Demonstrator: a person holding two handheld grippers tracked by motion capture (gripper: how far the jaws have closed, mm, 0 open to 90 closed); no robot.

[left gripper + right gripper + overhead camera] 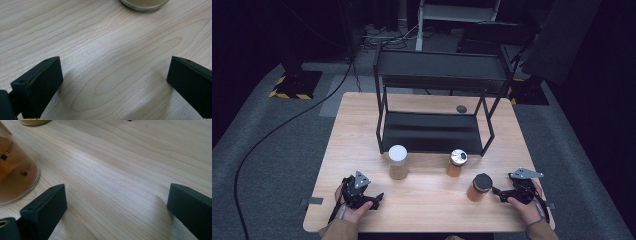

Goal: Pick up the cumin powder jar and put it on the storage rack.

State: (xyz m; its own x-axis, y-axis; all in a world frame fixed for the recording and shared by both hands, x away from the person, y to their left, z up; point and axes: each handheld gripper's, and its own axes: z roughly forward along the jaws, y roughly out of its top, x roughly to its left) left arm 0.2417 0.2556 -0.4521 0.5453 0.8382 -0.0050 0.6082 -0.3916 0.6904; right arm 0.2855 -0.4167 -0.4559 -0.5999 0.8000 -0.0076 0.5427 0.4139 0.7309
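Your table (362, 107) carries a black two-tier rack (438, 105) across its far half, its lower shelf bare and facing you, which suggests the jars in front are meant to go onto it. Three jars stand in a loose row between the rack and your hands, within reach of either gripper: the white-lidded jar (398, 162) at about 1 o'clock from your left gripper (373, 200), the silver-lidded jar (457, 163) near the middle, and the dark-lidded jar (480, 187) at 9 o'clock from your right gripper (498, 192), just beside its tips. That last jar looks like the one you are about to take. In the right gripper view it (15, 172) stands outside the left jaw, so the jaws do not yet straddle it. Both grippers rest low over the wood near the front edge, jaws spread wide with nothing between them, ready for a reach. In the left gripper view the base of the white-lidded jar (143, 4) sits ahead at 12 o'clock.
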